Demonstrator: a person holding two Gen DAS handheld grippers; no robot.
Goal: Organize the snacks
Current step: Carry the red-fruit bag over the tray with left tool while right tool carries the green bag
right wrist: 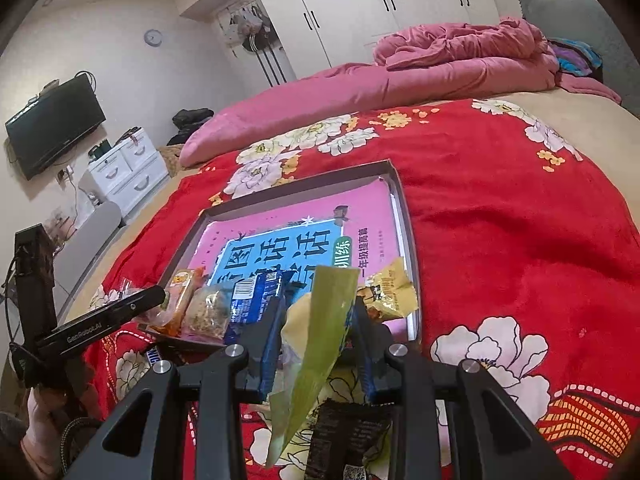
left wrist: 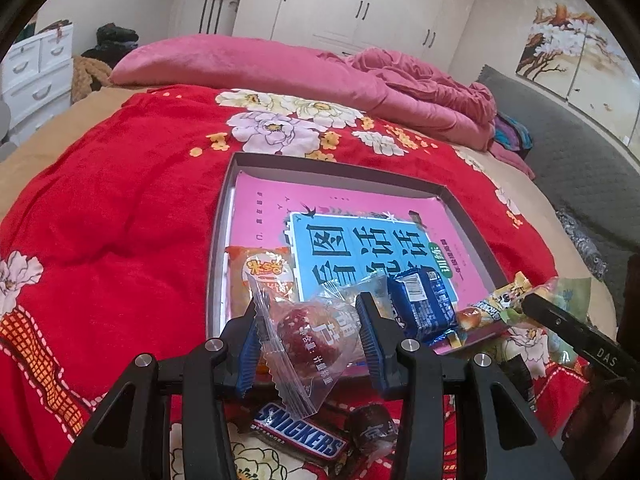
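A shallow grey box [left wrist: 335,169] lies on the red floral blanket with a pink and blue book [left wrist: 360,236] inside. My left gripper [left wrist: 308,320] is shut on a clear packet with a red candy [left wrist: 310,334], held over the box's near edge. My right gripper [right wrist: 316,320] is shut on a green packet [right wrist: 320,340] near the box's front edge; its finger shows in the left wrist view [left wrist: 576,332]. In the box lie an orange packet [left wrist: 262,276], a blue packet [left wrist: 424,300] and a yellow packet [right wrist: 388,288]. A Snickers bar [left wrist: 300,432] and a dark wrapped sweet [left wrist: 372,428] lie on the blanket.
A pink quilt [left wrist: 320,72] lies piled at the far side of the bed. A black packet [right wrist: 348,436] lies on the blanket under my right gripper. White drawers [right wrist: 128,168] and a TV [right wrist: 52,124] stand at the left wall. A grey mat [left wrist: 572,152] runs along the right.
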